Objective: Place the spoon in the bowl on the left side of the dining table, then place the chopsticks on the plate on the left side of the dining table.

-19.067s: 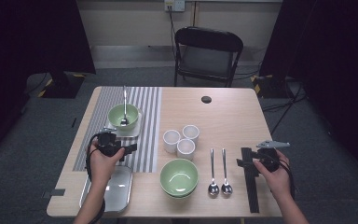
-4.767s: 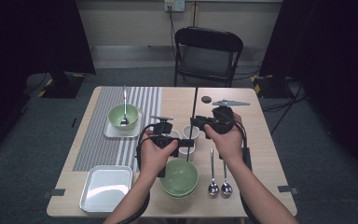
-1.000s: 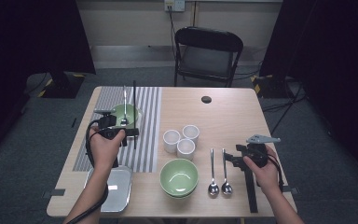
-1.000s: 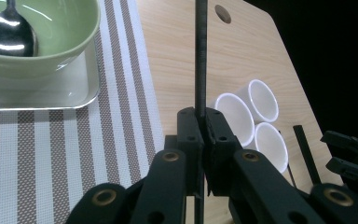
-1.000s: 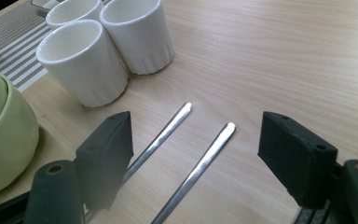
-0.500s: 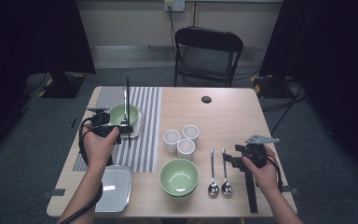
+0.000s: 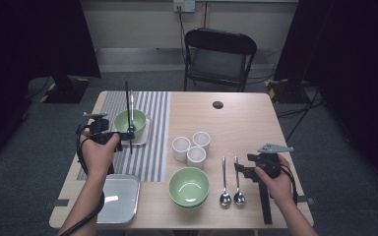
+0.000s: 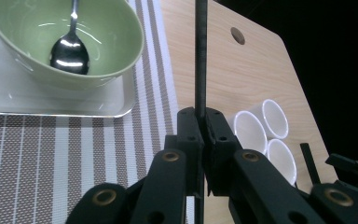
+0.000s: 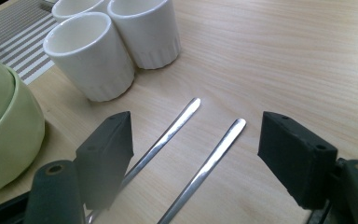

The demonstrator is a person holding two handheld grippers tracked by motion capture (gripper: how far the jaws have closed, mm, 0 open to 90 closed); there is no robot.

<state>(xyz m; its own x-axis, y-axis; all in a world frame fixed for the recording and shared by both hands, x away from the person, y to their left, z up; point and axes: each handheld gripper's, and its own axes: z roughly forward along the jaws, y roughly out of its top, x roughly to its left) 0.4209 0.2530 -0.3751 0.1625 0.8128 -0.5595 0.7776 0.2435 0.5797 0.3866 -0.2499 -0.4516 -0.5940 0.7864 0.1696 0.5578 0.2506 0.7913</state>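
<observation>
Left gripper view — left tongs (image 8: 201, 122) clamp the upright black rod (image 8: 200, 56) beside the green bowl (image 8: 65, 37).

light: bright overhead on table (image 7: 246, 123); surroundings: dark; glare: spoon (image 8: 70, 49); focus: sharp, near jaws soft

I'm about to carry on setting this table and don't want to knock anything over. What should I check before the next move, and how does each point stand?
1. Left tongs shut on the black chopstick: ok, it is clamped between the jaws.
2. Chopstick clear of the small green bowl: cannot tell; in the high view it rises right beside the rim.
3. Spoon in the bowl resting inside: ok.
4. Right tongs open and empty: ok.
5. Two spoons lying apart on the wood between the right jaws: ok.
6. White cups upright, away from both tongs: ok.
</observation>
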